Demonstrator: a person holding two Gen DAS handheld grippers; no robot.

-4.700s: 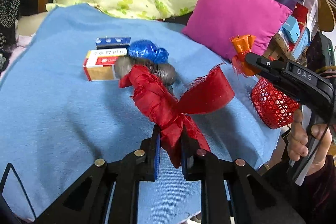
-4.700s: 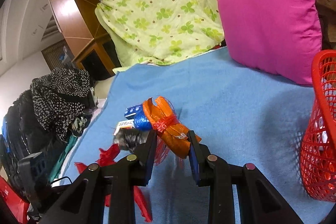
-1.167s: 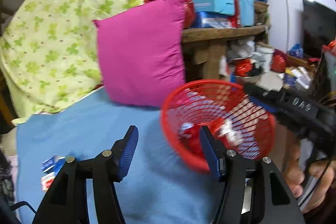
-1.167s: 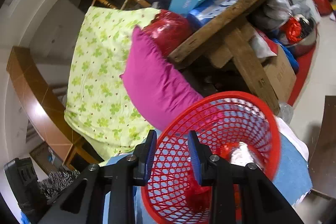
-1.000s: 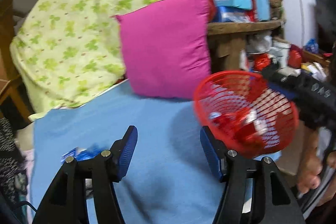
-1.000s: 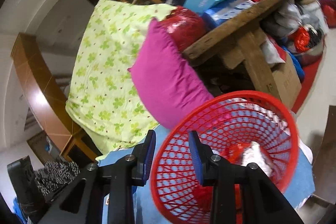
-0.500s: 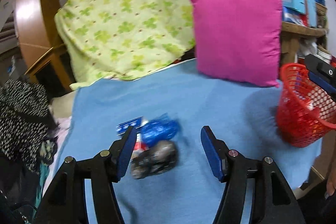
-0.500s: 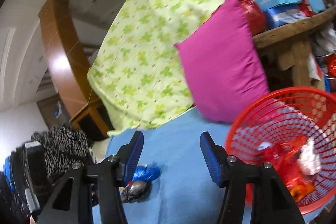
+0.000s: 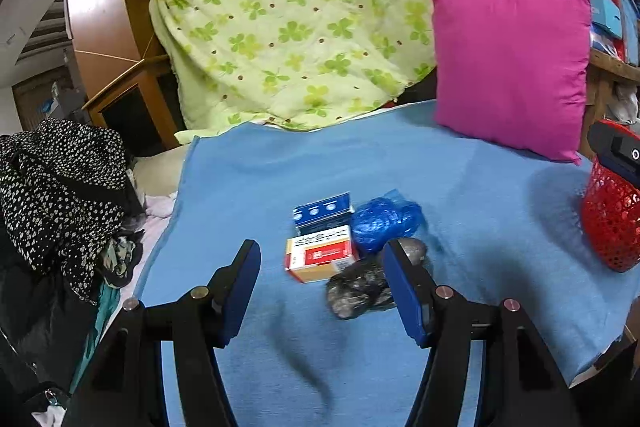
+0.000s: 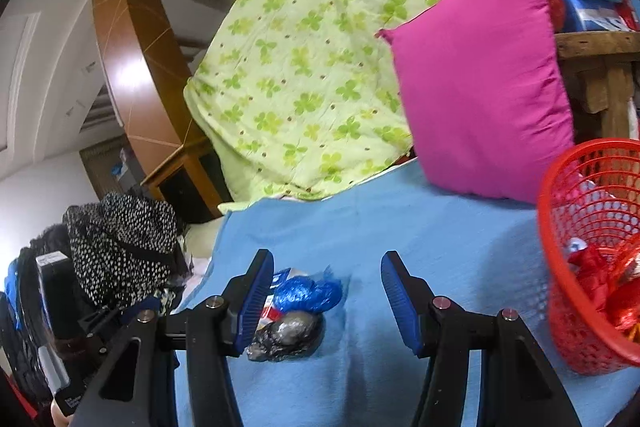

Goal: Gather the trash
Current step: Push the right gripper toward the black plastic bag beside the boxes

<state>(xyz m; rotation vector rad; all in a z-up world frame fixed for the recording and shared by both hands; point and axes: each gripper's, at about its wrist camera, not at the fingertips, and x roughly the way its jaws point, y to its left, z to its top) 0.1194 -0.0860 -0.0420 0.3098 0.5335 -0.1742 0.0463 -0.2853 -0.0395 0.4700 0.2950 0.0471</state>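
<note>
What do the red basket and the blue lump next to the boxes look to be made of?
Red basket: looks like rigid moulded plastic, glossy, with an open lattice wall you can see through. Blue lump: probably thin crumpled plastic film or bag, shiny and creased; could be wrapping.

Seen from the left wrist: on the blanket point(image 9: 280, 179) sits a cluster near centre, with the flat box point(image 9: 322, 213) at 12 o'clock of the carton point(image 9: 320, 257), the crumpled bag point(image 9: 384, 217) at its 2 o'clock and touching it, and the foil wad point(image 9: 362, 289) at its 4 o'clock. The basket point(image 9: 610, 227) stands well apart at the cluster's 3 o'clock on the blanket's edge, holding wrappers point(image 10: 600, 279). The cushion point(image 9: 508, 67) leans at 1 o'clock behind, the quilt point(image 9: 304, 15) at 12, and the heaped clothing point(image 9: 60, 183) lies off the blanket at 9.
</note>
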